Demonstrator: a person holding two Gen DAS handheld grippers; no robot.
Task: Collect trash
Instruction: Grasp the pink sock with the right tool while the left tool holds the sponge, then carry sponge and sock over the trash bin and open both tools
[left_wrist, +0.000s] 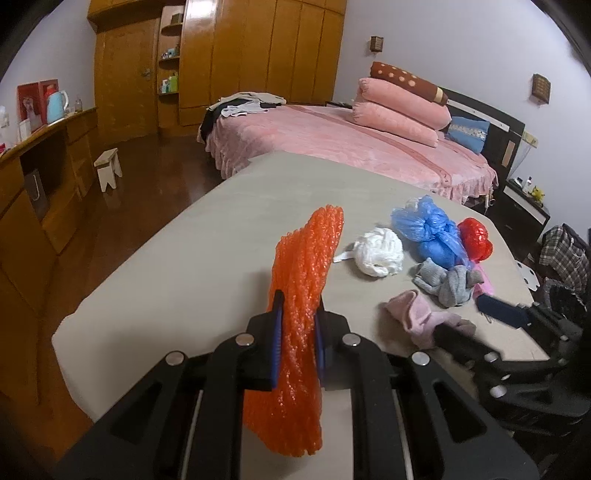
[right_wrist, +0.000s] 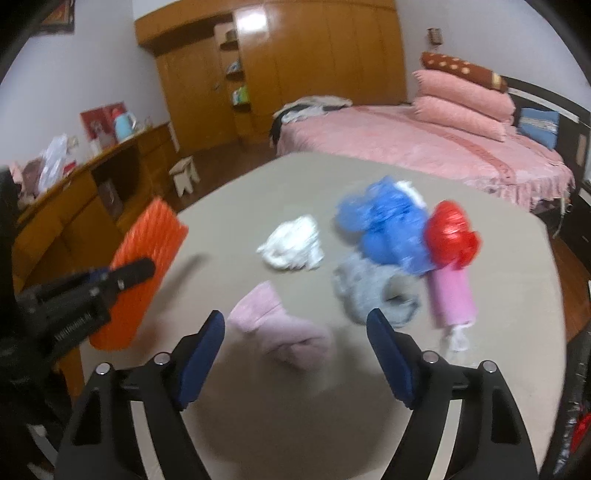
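Note:
My left gripper (left_wrist: 298, 314) is shut on an orange foam net sleeve (left_wrist: 303, 295) and holds it upright above the beige table (left_wrist: 166, 273); the sleeve also shows in the right wrist view (right_wrist: 147, 258). My right gripper (right_wrist: 295, 325) is open and hovers over a pink sock (right_wrist: 280, 328), which lies between its fingers. Beyond lie a crumpled white bag (right_wrist: 291, 243), a blue plastic bag (right_wrist: 384, 229), a red plastic bag (right_wrist: 450, 232), a grey sock (right_wrist: 369, 288) and a pink tube (right_wrist: 452, 295).
A pink bed (left_wrist: 332, 136) with stacked pillows stands behind the table. A wooden wardrobe (left_wrist: 240, 55) fills the back wall. A wooden sideboard (left_wrist: 48, 177) with a blue kettle runs along the left. A small white stool (left_wrist: 109, 168) stands on the floor.

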